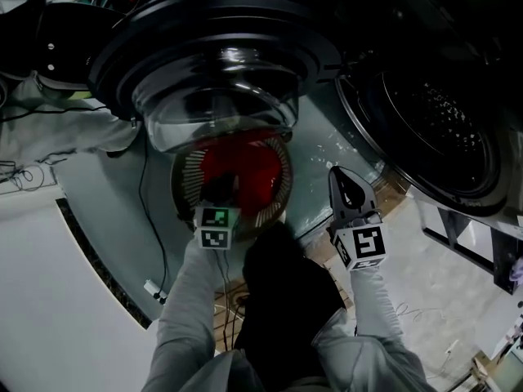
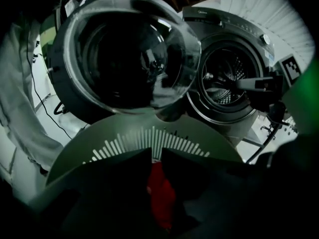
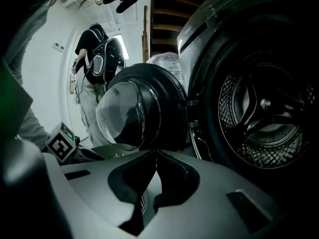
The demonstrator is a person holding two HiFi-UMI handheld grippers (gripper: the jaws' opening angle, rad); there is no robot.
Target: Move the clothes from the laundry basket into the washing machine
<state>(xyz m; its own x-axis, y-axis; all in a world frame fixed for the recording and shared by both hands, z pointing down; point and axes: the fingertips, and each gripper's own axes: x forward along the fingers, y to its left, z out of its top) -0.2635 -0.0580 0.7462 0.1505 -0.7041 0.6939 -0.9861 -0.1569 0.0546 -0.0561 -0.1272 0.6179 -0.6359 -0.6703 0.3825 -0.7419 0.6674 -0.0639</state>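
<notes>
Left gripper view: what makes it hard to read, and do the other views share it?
Left gripper view: strong wide-angle bending, black corners; the door glass carries reflections, and the left gripper is an unlit silhouette over the red cloth. Right gripper view: same bending, dim drum against a bright wall. Head view: dark overall, a highlight on the door glass.
</notes>
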